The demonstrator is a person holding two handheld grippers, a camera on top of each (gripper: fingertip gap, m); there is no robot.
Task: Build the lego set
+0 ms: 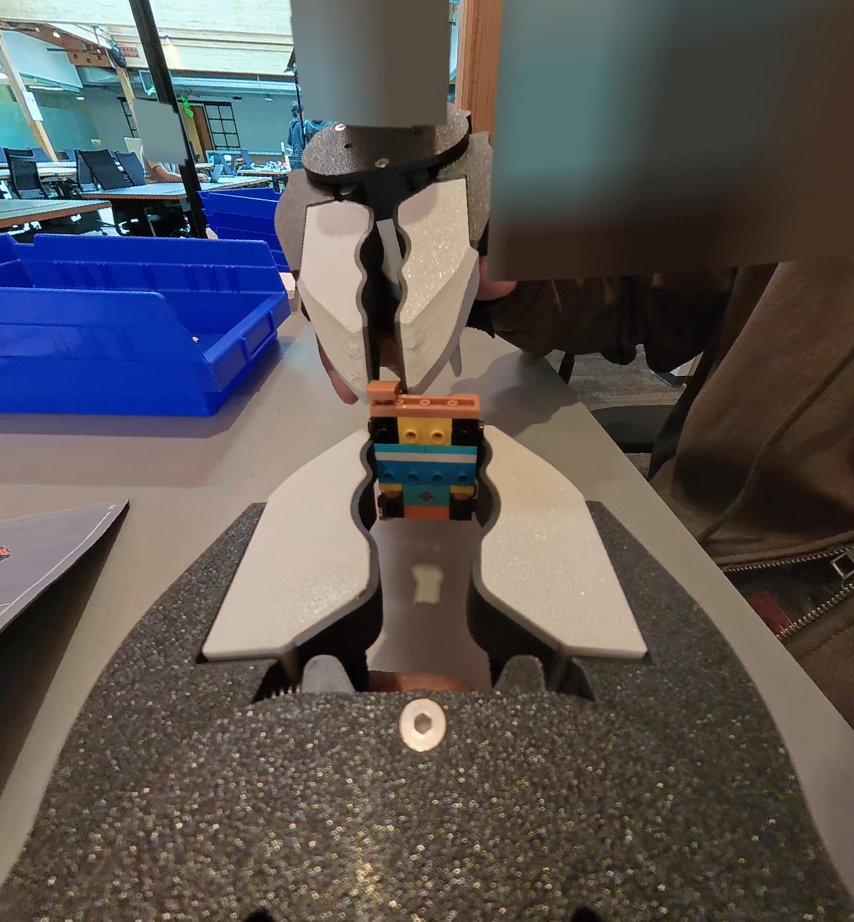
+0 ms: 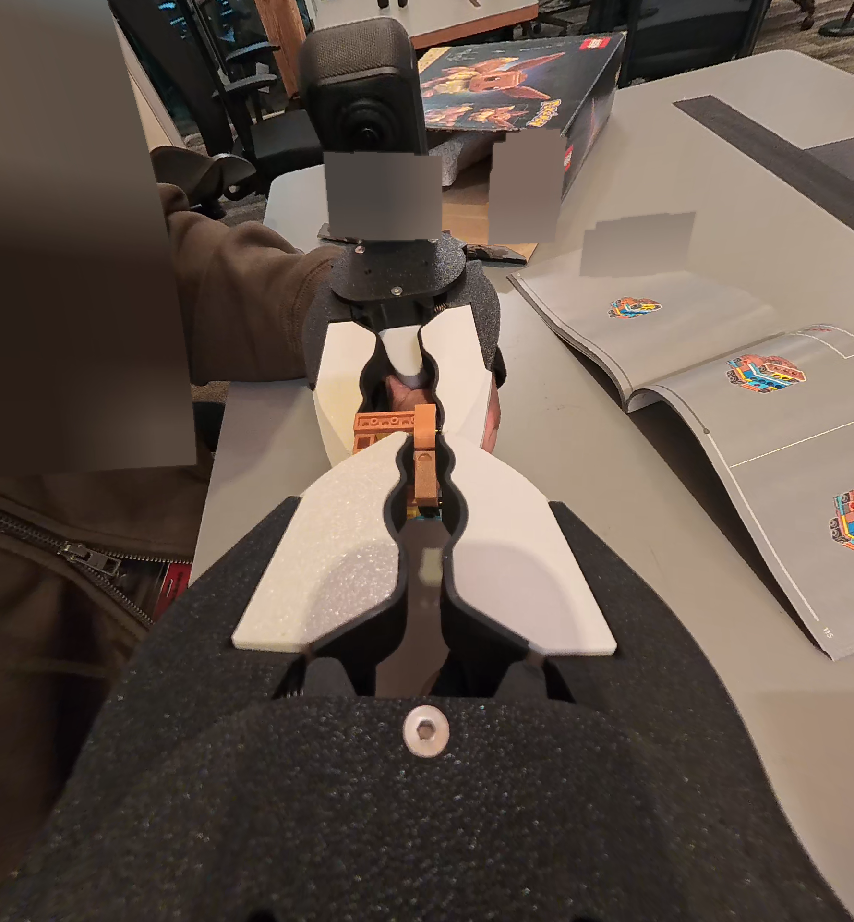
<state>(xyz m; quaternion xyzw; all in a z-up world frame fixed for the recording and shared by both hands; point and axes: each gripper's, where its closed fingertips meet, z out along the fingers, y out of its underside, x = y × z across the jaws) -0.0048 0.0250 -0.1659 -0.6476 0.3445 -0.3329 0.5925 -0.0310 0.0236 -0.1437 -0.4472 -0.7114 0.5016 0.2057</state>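
Left gripper [image 1: 425, 469] pinches the lego assembly [image 1: 425, 469]; right gripper [image 2: 427, 474] pinches the tan piece [image 2: 425, 474] at its top corner. Best to align studs, then press straight.

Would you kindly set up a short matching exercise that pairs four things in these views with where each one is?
Things:
1. multicoloured lego assembly
2. small tan piece
3. blue bins
4. instruction booklet

Places:
A. lying open on the grey table
B. between the fingers of the right tool
C. stacked on the table, to the left in the left wrist view
D. between the fingers of the left tool

Pairs: 1-D, 2-B, 3-C, 4-A
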